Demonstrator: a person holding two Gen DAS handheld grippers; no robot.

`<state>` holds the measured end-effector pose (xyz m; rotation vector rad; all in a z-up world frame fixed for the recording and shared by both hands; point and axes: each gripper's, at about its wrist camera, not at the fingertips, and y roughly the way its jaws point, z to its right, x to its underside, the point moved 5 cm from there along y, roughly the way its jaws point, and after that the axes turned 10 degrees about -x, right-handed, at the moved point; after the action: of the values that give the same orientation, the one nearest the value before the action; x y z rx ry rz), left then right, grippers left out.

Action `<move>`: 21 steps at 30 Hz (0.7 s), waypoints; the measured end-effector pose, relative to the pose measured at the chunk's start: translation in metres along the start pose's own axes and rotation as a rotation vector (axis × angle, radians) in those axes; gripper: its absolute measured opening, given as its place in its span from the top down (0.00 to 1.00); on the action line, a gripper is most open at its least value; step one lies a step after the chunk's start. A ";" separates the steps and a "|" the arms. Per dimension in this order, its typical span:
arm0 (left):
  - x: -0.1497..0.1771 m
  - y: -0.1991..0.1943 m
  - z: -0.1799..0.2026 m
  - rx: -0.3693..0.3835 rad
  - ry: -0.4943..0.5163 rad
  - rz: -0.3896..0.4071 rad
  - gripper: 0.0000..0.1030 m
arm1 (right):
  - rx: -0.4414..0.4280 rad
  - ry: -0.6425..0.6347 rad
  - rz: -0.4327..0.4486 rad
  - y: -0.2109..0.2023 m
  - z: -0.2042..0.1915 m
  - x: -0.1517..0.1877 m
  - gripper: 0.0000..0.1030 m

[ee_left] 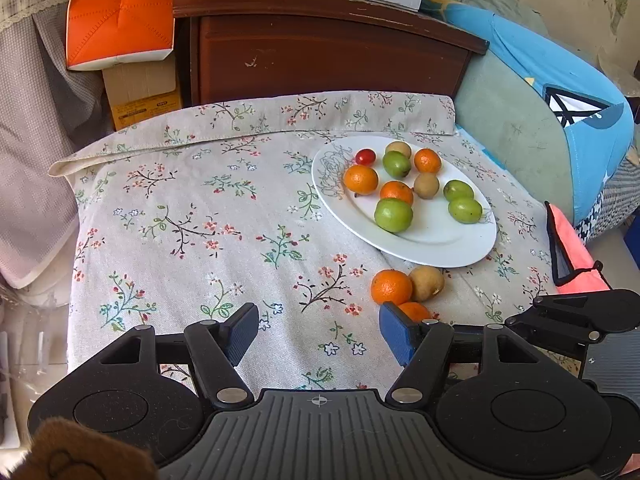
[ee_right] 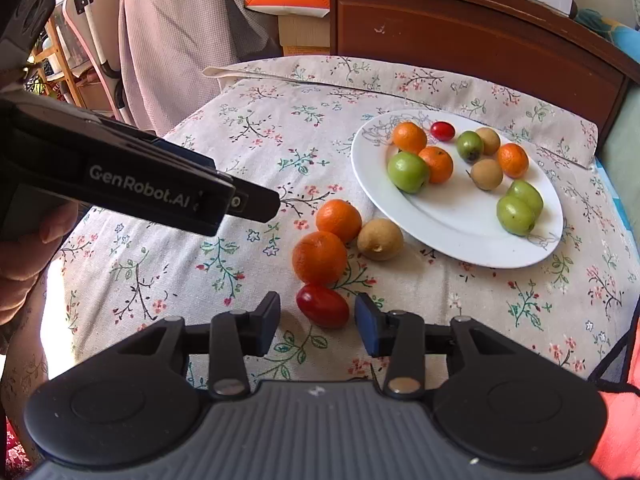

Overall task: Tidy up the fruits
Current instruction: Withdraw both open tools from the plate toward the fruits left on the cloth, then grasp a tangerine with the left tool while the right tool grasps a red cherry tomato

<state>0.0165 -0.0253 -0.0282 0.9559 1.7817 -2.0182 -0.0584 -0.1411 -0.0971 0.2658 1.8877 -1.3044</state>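
left to right on the surface, which is covered by a floral cloth [ee_right: 248, 152]: the left gripper [ee_left: 319, 330] hovers over bare cloth with its jaws spread wide and nothing between them; in the right wrist view its black body enters from the left edge, above the cloth. right of it lies a loose group of four fruits off the plate: a red tomato [ee_right: 322, 305] nearest the camera, two oranges [ee_right: 319, 257] and [ee_right: 338, 220] touching each other behind it, and a tan round fruit [ee_right: 380, 239] just beside the farther orange. the right gripper [ee_right: 317, 323] sits low over the cloth with its jaws open, one on each side of the near end of the red tomato and neither visibly touching it. farther right and back, a white plate [ee_right: 452, 216] rests on the cloth, its near rim close to the tan round fruit. on the plate: three oranges, four green fruits, two tan fruits and one small red tomato [ee_right: 442, 130] near the far rim; two of the green fruits [ee_right: 519, 207] touch each other at the plate's right side. behind the surface stands a dark wooden cabinet [ee_left: 332, 56], with an orange packet [ee_left: 118, 12] to its left and a blue cushion [ee_left: 560, 92] to its right.
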 end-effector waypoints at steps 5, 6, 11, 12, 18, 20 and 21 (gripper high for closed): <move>0.001 0.000 0.006 0.018 0.010 0.004 0.35 | 0.005 -0.012 -0.003 -0.003 0.000 0.003 0.73; 0.001 0.000 0.008 0.023 0.013 0.005 0.35 | 0.007 -0.016 -0.008 -0.004 -0.001 0.004 0.73; 0.003 0.000 0.020 0.057 0.045 0.004 0.36 | 0.009 -0.022 -0.033 -0.020 -0.001 0.009 0.73; 0.004 0.001 0.023 0.062 0.050 0.002 0.36 | 0.012 -0.021 -0.033 -0.023 0.000 0.009 0.73; 0.011 0.009 0.042 0.083 0.091 -0.014 0.36 | 0.042 0.052 -0.046 -0.039 0.024 0.009 0.73; 0.013 0.013 0.048 0.085 0.097 -0.017 0.36 | 0.047 0.087 -0.036 -0.043 0.032 0.008 0.73; 0.013 0.014 0.049 0.086 0.097 -0.017 0.37 | 0.055 0.101 -0.026 -0.045 0.035 0.008 0.73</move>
<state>0.0009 -0.0727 -0.0464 1.0854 1.7693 -2.1078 -0.0720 -0.1931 -0.0767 0.3422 1.9475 -1.3850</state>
